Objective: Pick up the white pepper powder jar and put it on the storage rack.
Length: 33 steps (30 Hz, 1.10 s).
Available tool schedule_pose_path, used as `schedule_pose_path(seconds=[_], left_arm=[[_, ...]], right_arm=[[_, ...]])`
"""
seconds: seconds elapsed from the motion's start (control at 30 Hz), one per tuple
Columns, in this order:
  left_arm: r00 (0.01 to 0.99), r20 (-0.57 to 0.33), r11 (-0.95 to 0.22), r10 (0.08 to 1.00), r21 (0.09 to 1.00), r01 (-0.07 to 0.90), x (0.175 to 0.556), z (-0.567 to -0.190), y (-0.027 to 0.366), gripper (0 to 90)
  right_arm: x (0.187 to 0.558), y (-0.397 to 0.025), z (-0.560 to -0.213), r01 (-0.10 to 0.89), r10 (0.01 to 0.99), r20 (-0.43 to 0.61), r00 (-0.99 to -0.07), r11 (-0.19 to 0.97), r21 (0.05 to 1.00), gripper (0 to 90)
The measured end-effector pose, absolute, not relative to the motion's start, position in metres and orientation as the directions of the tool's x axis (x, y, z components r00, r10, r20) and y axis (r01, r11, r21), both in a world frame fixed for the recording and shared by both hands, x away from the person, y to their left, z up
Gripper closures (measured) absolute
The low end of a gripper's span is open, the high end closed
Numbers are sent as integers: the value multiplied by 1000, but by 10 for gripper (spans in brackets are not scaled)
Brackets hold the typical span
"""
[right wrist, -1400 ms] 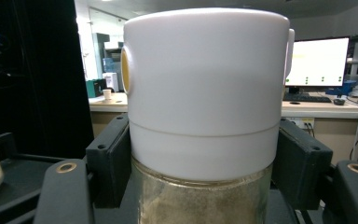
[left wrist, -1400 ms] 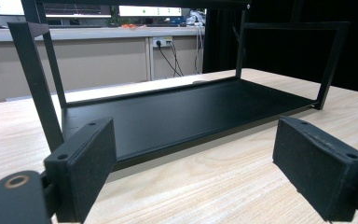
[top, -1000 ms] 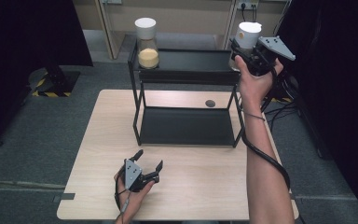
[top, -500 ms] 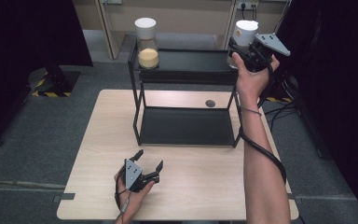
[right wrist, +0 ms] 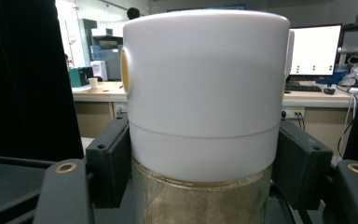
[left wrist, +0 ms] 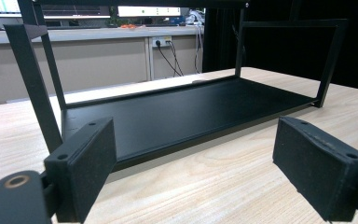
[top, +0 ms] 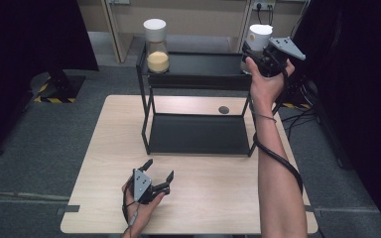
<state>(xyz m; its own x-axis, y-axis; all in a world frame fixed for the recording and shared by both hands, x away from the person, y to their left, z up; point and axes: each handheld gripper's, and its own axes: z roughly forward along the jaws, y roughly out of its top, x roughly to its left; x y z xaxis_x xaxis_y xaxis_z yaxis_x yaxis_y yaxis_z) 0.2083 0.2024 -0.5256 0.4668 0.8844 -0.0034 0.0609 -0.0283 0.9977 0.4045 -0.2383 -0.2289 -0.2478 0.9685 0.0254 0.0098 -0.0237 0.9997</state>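
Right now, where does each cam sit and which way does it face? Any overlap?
High view: above the person's side, looking forward and down on the table and black rack; both forearms, left claw and right claw show.
Left gripper view: on the left claw, low over the table, facing the rack's lower shelf; open jaws show.
Right gripper view: on the right claw, facing the white-capped jar between its jaws.
Shared: rack in high and left gripper views; jar in high and right gripper views.

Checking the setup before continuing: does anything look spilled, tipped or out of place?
Nothing stands out. Both white-lidded glass jars stand upright on the black metal rack's top shelf, nothing spilled; the right tongs clamp one jar.
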Motion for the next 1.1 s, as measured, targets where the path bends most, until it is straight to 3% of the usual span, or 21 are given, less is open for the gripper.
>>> schedule_pose_path(seconds=[0.2, 0.37, 0.53, 1.1], left_arm=[[467, -3, -29, 884, 998, 61, 208, -525, 202, 128], [467, -4, -29, 884, 998, 63, 209, -525, 202, 128], [468, -2, -31, 884, 998, 62, 209, -525, 202, 127], [465, -11, -20, 885, 998, 61, 208, -526, 203, 127]], right_arm=[[405, -238, -229, 7, 968, 11, -249, -10, 1000, 294], [402, -238, -229, 13, 966, 32, -257, -30, 999, 161], [395, -240, -233, 10, 963, 39, -265, -38, 999, 96], [372, -243, -241, 4, 950, 50, -309, -52, 999, 55]])
